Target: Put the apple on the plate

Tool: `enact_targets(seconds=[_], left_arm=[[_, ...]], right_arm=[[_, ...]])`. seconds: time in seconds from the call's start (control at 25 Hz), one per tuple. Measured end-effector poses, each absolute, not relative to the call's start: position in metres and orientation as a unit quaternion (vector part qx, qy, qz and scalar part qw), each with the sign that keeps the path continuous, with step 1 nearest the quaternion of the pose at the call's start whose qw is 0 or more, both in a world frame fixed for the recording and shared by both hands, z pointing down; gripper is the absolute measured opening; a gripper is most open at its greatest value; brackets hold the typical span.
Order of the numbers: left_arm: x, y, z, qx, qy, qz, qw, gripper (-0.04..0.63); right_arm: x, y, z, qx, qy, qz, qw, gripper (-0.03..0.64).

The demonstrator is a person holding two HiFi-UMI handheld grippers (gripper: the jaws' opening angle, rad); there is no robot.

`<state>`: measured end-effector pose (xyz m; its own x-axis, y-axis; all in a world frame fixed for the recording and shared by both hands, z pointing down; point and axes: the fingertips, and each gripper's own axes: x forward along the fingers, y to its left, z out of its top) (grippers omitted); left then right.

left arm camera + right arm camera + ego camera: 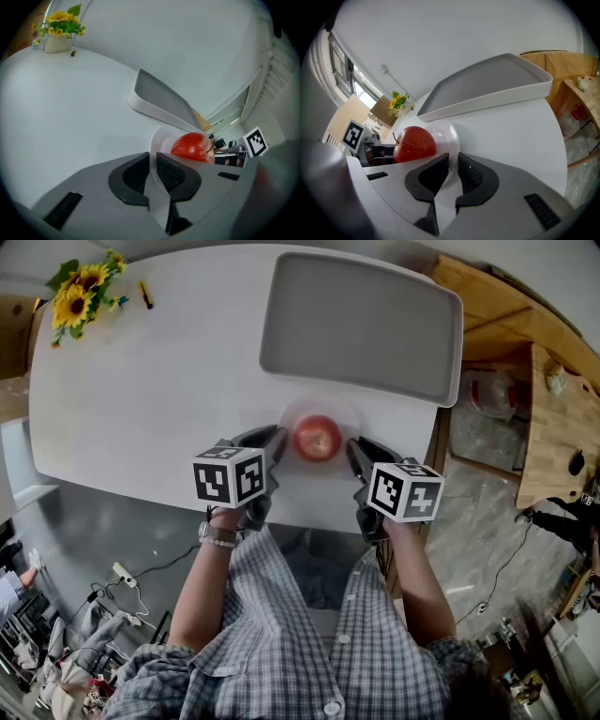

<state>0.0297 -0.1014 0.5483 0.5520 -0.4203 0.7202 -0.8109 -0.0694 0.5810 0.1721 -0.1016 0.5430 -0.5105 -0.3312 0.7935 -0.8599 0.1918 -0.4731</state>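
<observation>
A red apple (317,438) sits on a small clear plate (349,413) near the front edge of the white table (141,399). My left gripper (272,442) is at the plate's left side and my right gripper (358,451) at its right side. In the left gripper view the plate's rim (159,140) runs between the dark pads of the left gripper (153,161), which close on it, with the apple (192,146) just beyond. In the right gripper view the right gripper (453,164) pinches the rim (447,133) the same way, beside the apple (415,144).
A large grey tray (361,324) lies on the table behind the plate. A vase of sunflowers (82,292) and a small yellow object (146,293) stand at the far left corner. Wooden furniture (553,418) is to the right of the table.
</observation>
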Motion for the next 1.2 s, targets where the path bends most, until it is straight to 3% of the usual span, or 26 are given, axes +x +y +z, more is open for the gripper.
enact_targets(seconds=[0.56, 1.2], left_arm=[[0.022, -0.101, 0.543, 0.674, -0.445, 0.185, 0.56, 0.046], [0.025, -0.132, 0.494, 0.693, -0.44, 0.176, 0.543, 0.044]], right_arm=[[0.169, -0.106, 0.534, 0.421, -0.704, 0.516, 0.246, 0.052], [0.171, -0.132, 0.492, 0.431, -0.697, 0.538, 0.197, 0.049]])
